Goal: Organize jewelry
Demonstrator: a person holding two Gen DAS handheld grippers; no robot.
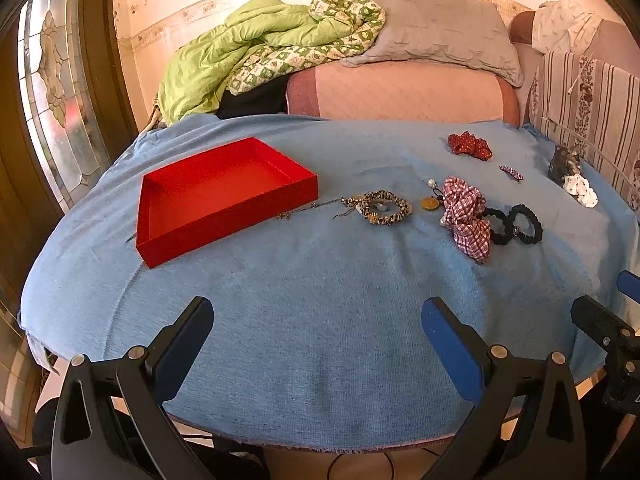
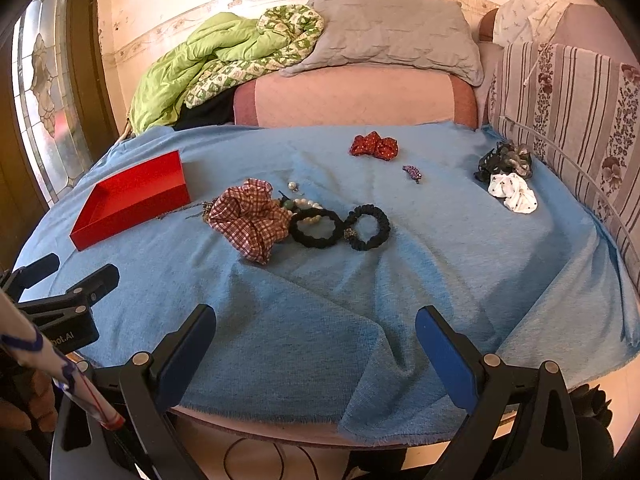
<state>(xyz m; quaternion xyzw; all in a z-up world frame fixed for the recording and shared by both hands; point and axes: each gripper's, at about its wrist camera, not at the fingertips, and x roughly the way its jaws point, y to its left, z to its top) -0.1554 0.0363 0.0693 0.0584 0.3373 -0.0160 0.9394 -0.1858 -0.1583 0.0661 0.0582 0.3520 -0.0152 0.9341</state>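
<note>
Both claws, left claw [image 1: 318, 328] and right claw [image 2: 316, 334], are hanging released over the blue-covered worktop [image 1: 320, 340]; jewelry [image 1: 382, 207] is lying just right of the empty red tray [image 1: 224, 196].

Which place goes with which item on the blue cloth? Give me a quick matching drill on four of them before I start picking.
Things:
1. red tray
2. checked scrunchie
3. red dotted scrunchie
4. white dotted scrunchie

Places:
A. far side of the cloth, nearest the sofa cushion
B. right edge, beside a dark hair claw
C. left side of the cloth, nothing inside it
D. middle, touching the two black hair ties

Pairs: 1-C, 2-D, 3-A, 4-B
</note>
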